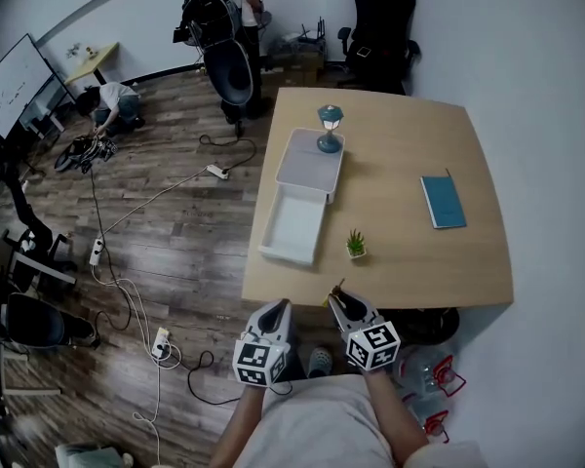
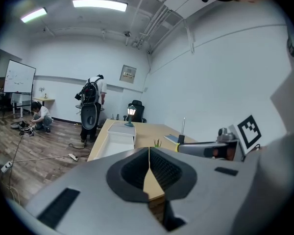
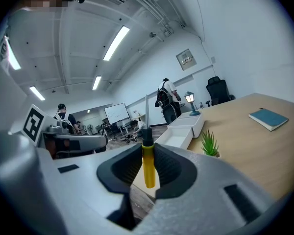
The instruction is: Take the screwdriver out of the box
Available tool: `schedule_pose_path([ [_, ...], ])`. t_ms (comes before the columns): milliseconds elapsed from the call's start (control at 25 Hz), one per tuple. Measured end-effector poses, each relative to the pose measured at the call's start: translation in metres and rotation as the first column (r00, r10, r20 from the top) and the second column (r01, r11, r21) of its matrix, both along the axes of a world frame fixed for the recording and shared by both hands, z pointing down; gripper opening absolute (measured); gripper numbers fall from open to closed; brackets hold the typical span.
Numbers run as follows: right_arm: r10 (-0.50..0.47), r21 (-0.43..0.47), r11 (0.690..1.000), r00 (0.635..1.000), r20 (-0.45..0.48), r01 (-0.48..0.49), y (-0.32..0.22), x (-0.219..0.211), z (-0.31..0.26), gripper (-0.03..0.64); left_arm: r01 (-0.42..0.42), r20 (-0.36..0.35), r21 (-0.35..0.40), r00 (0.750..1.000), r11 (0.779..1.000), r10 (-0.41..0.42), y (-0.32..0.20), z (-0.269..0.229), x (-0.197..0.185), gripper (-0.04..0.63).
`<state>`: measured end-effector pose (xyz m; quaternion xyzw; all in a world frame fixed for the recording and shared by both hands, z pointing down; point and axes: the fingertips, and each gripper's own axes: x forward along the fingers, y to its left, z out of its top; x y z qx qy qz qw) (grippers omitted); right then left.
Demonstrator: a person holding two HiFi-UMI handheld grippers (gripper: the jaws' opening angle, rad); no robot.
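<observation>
Head view: box (image 1: 292, 226), tan table (image 1: 400, 247), plank floor (image 1: 175, 232)

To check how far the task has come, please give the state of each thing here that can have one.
screwdriver: out of the box, held in the right gripper, shaft up.
right gripper: shut on screwdriver.
left gripper: shut, empty.
drawer: pulled open, looks empty.
lamp: lit, upright on box.
notebook: closed, flat on table.
plant: upright.
</observation>
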<state>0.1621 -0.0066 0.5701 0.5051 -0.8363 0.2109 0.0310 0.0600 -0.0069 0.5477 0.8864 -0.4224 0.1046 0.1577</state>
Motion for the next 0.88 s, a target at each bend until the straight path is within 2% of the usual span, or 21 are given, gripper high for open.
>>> schedule_pose_path([
  [400,-0.057,-0.001,0.998,0.998,-0.009,0.057,-0.005,-0.018,-0.003,0.081,0.044,-0.024,-0.022,0.999,0.999,-0.044,0.007,0.004,-0.014,0.006],
  [880,-0.054,-0.005,0.999,0.999,0.001,0.054,0.0,-0.016,-0.002,0.081,0.067,-0.064,-0.017,0.996,0.998,-0.068,0.008,0.002,-0.019,0.006],
])
